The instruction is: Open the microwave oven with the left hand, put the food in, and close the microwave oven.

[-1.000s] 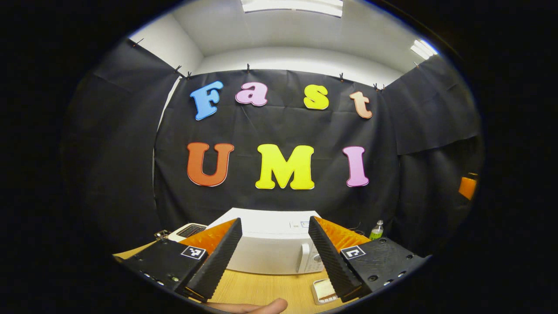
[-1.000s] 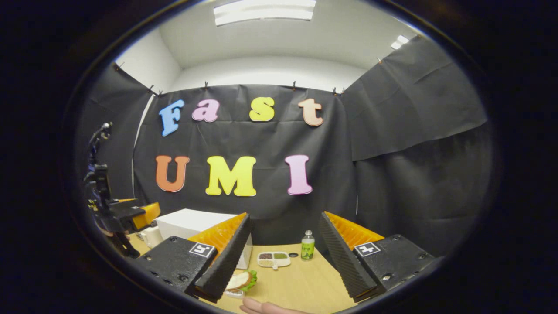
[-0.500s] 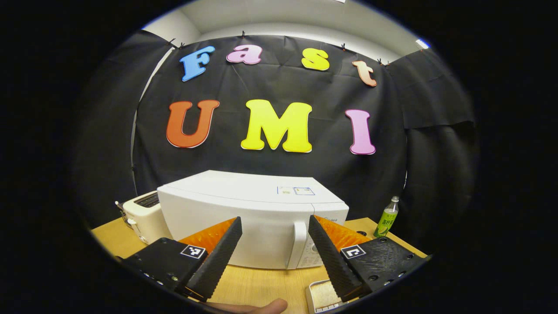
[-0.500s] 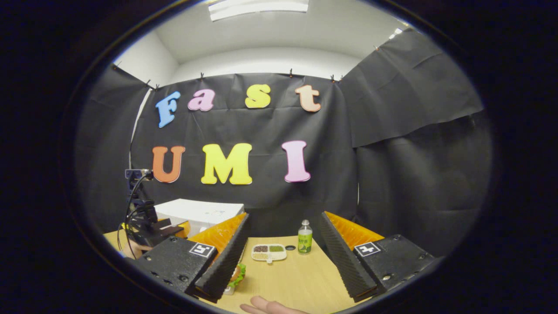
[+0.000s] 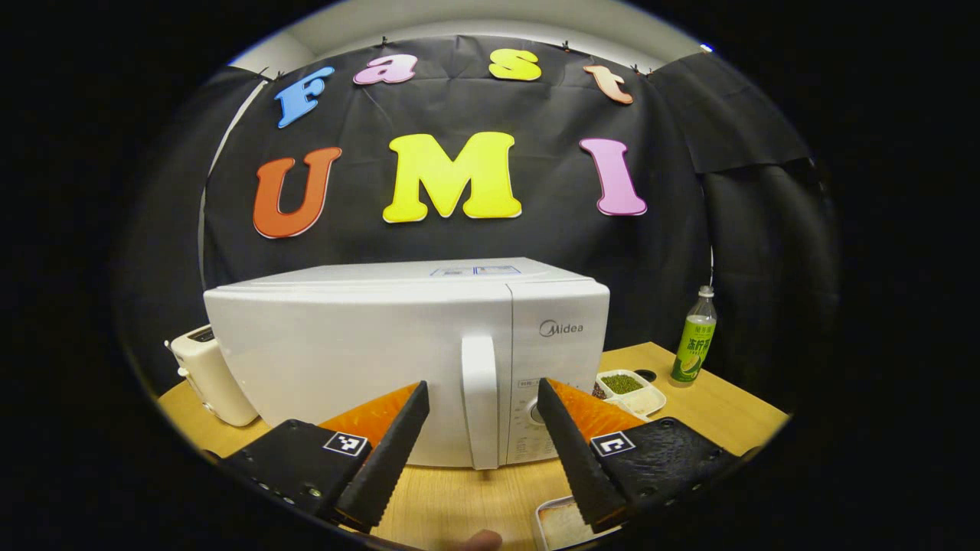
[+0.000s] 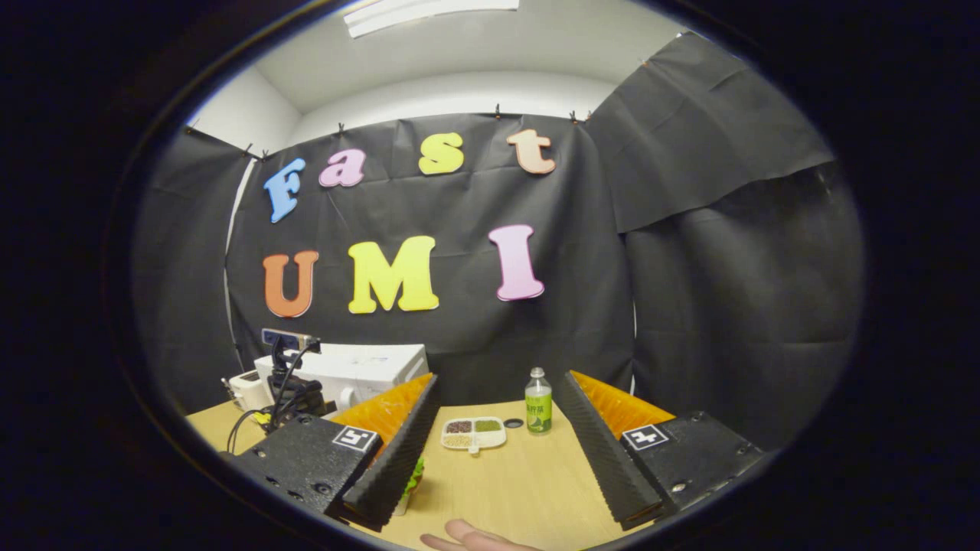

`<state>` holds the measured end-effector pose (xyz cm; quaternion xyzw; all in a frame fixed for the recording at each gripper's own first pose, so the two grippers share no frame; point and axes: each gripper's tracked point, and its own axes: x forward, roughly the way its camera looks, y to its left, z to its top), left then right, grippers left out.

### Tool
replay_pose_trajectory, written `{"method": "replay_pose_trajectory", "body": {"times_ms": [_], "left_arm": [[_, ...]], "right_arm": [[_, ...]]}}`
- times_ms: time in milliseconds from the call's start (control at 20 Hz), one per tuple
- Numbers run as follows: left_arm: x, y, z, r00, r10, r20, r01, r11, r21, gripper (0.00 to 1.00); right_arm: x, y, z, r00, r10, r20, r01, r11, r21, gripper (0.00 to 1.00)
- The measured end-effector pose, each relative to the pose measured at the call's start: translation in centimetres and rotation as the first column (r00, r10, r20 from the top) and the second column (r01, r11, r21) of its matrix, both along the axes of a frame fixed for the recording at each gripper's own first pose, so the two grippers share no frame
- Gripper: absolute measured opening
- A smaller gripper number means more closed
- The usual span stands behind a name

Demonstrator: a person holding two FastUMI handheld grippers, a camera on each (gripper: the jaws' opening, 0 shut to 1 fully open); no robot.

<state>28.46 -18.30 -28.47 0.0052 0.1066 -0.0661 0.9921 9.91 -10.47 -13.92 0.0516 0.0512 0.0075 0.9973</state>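
Left gripper view puts the white box-shaped microwave oven (image 5: 406, 360) straight ahead on the pale wooden table (image 5: 735, 413), door shut, its white vertical bar handle (image 5: 480, 402) standing in the gap between my left gripper (image 5: 478, 451) fingers. My jaws are wide and grip nothing. To do this well, I judge I should ease forward until the handle sits well between the fingers, close on its middle, then pull along the door's arc, not straight back, so the oven does not slide. My left gripper is held level, low over the table, facing the door squarely.

Right gripper view shows my right gripper (image 6: 498, 451) also wide and empty, hanging low over the table. A bit of green-edged food (image 6: 414, 480) peeps beside its left finger, near the white divided dish (image 6: 474, 433) and green-labelled bottle (image 6: 538, 412).
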Motion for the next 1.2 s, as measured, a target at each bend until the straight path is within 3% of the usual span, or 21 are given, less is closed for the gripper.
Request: {"method": "replay_pose_trajectory", "body": {"times_ms": [50,100,250,300,350,400,450,500,550,600,650,700,750,800,950,1000,1050,1100,1150,1200], "left_arm": [[0.5,-0.3,-0.2,1.0,-0.01,0.002,0.01,1.0,-0.011,0.84],[0.9,0.0,-0.6,1.0,0.001,-0.006,-0.001,1.0,-0.019,0.79],[1.3,0.4,-0.7,0.999,0.022,0.025,-0.02,0.998,-0.054,0.69],[1.5,0.7,-0.8,0.999,0.028,0.039,-0.027,0.999,-0.029,0.6],[1.5,1.1,-1.0,0.998,0.039,0.043,-0.039,0.999,-0.006,0.64],[1.5,1.0,-0.8,0.998,0.036,0.057,-0.037,0.999,0.01,0.61],[2.1,1.1,-1.1,0.998,0.038,0.06,-0.038,0.999,0.005,0.64],[1.5,0.8,-1.0,0.998,0.026,0.051,-0.026,1.0,-0.007,0.53],[1.3,-0.1,-1.3,0.999,-0.015,0.031,0.016,0.999,-0.039,0.47],[1.2,0.0,-1.0,0.999,-0.029,0.033,0.031,0.998,-0.05,0.29],[1.1,-0.1,-1.3,0.999,-0.037,0.025,0.037,0.999,-0.029,0.2],[1.2,-0.1,-1.1,0.999,-0.043,0.032,0.044,0.999,-0.021,0.08],[0.9,-0.2,-1.3,0.999,-0.052,0.018,0.052,0.998,-0.027,0.13],[0.7,-0.1,-1.2,0.998,-0.055,0.013,0.055,0.998,-0.041,0.13],[-1.1,0.2,-0.7,0.998,-0.06,0.028,0.061,0.997,-0.044,0.13],[-2.3,0.5,-0.7,0.997,-0.073,0.029,0.074,0.996,-0.039,0.13],[-3.3,0.8,-0.5,0.995,-0.092,0.049,0.094,0.995,-0.044,0.13],[-4.4,1.1,-0.6,0.993,-0.109,0.042,0.111,0.992,-0.059,0.12],[-5.4,1.5,-0.5,0.991,-0.122,0.047,0.125,0.99,-0.066,0.12],[-6.3,2.0,-0.4,0.99,-0.132,0.054,0.135,0.989,-0.061,0.13]], "right_arm": [[0.1,-0.3,-0.4,1.0,-0.007,-0.004,0.007,1.0,0.002,0.92],[0.2,-0.6,-0.7,1.0,-0.01,-0.009,0.011,1.0,0.004,1.0],[0.5,-1.2,-1.4,1.0,-0.014,-0.022,0.014,1.0,-0.007,1.0],[0.4,-1.4,-1.4,1.0,-0.016,-0.02,0.016,1.0,-0.012,1.0],[0.4,-1.7,-1.4,1.0,-0.021,-0.015,0.021,1.0,-0.018,1.0],[0.5,-2.1,-1.5,1.0,-0.029,-0.012,0.029,0.999,-0.024,1.0],[0.5,-2.4,-1.6,0.999,-0.04,-0.013,0.04,0.999,-0.029,0.92],[0.4,-2.9,-1.6,0.998,-0.06,-0.008,0.06,0.998,-0.026,1.0],[0.3,-3.3,-1.2,0.997,-0.076,0.004,0.076,0.997,-0.021,0.92],[0.0,-3.5,-1.0,0.996,-0.084,0.018,0.084,0.996,-0.021,0.92],[-0.3,-3.8,-0.9,0.995,-0.093,0.028,0.094,0.995,-0.024,1.0],[-0.5,-4.2,-0.9,0.994,-0.102,0.035,0.103,0.994,-0.023,1.0],[-0.7,-4.5,-0.9,0.993,-0.109,0.038,0.11,0.994,-0.02,1.0],[-0.9,-4.8,-0.9,0.993,-0.111,0.039,0.112,0.994,-0.015,0.92],[-1.5,-5.1,-1.4,0.994,-0.106,0.023,0.107,0.994,-0.02,0.92],[-1.6,-5.2,-1.4,0.994,-0.106,0.019,0.106,0.994,-0.019,1.0],[-1.7,-5.2,-1.4,0.994,-0.104,0.016,0.104,0.994,-0.017,1.0],[-1.8,-5.1,-1.4,0.995,-0.098,0.015,0.099,0.995,-0.015,0.92],[-1.9,-4.8,-1.2,0.995,-0.094,0.017,0.094,0.995,-0.014,1.0],[-2.0,-4.7,-1.2,0.996,-0.092,0.016,0.092,0.996,-0.014,0.92]]}}
